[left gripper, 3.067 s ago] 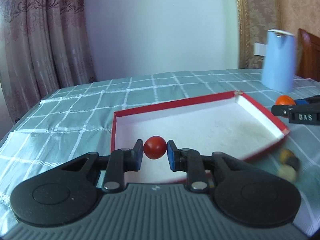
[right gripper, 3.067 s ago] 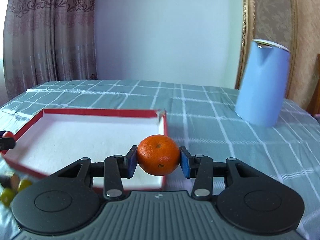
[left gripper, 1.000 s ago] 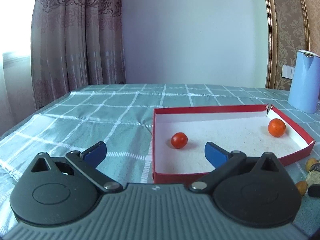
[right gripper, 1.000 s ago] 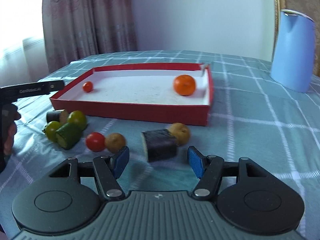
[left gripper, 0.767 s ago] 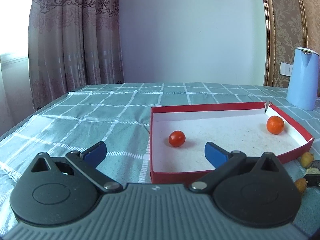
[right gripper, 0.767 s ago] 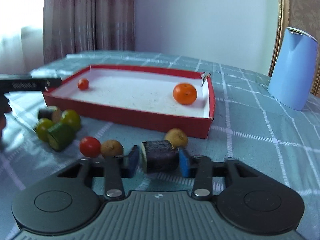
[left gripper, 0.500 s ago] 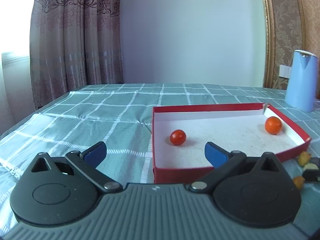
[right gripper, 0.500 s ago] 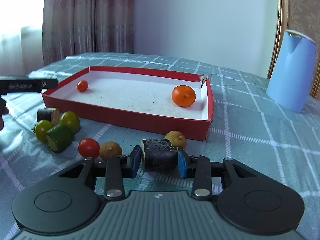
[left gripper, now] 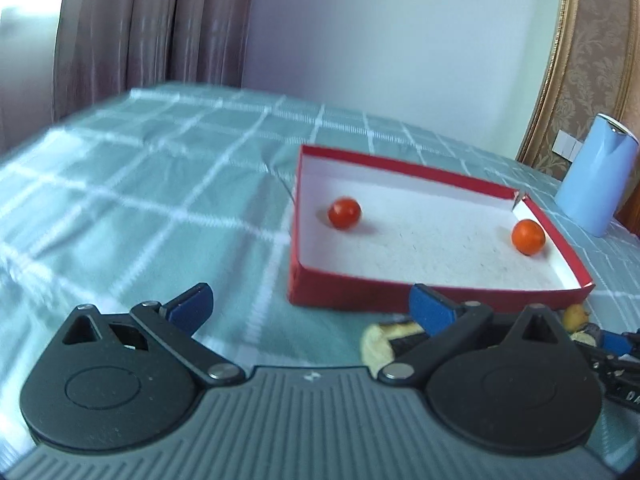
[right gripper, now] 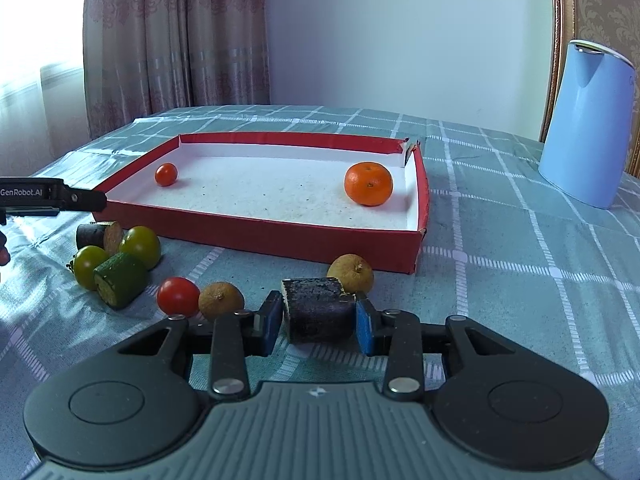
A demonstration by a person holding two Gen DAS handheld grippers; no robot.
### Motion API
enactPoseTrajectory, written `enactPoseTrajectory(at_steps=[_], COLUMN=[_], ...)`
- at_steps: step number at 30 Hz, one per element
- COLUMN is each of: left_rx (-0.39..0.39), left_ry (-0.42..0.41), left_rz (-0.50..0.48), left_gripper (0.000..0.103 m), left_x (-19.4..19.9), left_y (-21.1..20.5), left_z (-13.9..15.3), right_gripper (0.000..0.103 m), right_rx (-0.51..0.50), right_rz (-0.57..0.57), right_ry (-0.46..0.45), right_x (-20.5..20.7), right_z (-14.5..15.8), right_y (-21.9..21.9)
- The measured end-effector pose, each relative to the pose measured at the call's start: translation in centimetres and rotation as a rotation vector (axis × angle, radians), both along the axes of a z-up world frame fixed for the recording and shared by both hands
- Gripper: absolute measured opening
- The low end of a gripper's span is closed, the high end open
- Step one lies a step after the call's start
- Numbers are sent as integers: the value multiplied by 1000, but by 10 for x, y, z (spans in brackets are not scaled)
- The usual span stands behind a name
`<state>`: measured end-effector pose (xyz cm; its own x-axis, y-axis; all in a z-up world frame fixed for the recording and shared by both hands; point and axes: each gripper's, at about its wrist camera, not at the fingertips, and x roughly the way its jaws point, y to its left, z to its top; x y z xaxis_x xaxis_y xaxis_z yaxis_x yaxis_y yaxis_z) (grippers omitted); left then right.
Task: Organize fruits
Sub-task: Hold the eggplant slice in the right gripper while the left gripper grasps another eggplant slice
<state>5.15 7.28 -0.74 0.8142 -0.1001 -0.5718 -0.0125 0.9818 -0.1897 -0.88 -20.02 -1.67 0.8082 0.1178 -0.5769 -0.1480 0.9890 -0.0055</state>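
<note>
A red box with a white inside (right gripper: 256, 222) (left gripper: 340, 290) holds a small red tomato (right gripper: 166, 174) (left gripper: 344, 213) and an orange (right gripper: 368, 183) (left gripper: 528, 237). My right gripper (right gripper: 318, 318) is shut on a dark purple eggplant piece (right gripper: 318, 314) in front of the box. Around it lie two brown longans (right gripper: 351, 273) (right gripper: 221, 301), a red tomato (right gripper: 178, 295), a green cucumber piece (right gripper: 120, 278), two green tomatoes (right gripper: 140, 245) and another eggplant piece (right gripper: 96, 235). My left gripper (left gripper: 308, 306) is open and empty, left of the box's near corner; an eggplant piece (left gripper: 390, 344) lies by its right finger.
A light blue kettle (right gripper: 586, 124) (left gripper: 596, 176) stands at the far right of the checked teal tablecloth (right gripper: 520, 280). Curtains (right gripper: 172, 40) hang behind the table's far left. The left gripper's side (right gripper: 48, 198) shows at the left edge of the right wrist view.
My right gripper closed on the eggplant piece and holds it. My left gripper tilted down and moved toward the loose pieces in front of the box, still open.
</note>
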Motion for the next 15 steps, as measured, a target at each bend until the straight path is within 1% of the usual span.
enactPoseTrajectory(at_steps=[4,7,8,12,15], left_rx=[-26,-75,-79,-38,-20], left_ry=[41,54,52,64,94], left_rz=[46,42,41,41,34], left_gripper=[103,103,103,103,103], left_x=[-1,-3,-5,-3,2], left_y=[-6,-6,-6,-15,-21], left_z=[1,3,5,6,1], right_gripper=[37,37,37,37,37], right_rx=[3,7,9,12,12], right_rz=[0,1,2,2,2], right_ry=[0,1,3,5,6], right_x=[0,0,1,1,1], right_z=[0,0,0,0,0], right_y=[0,-1,-1,-1,-1])
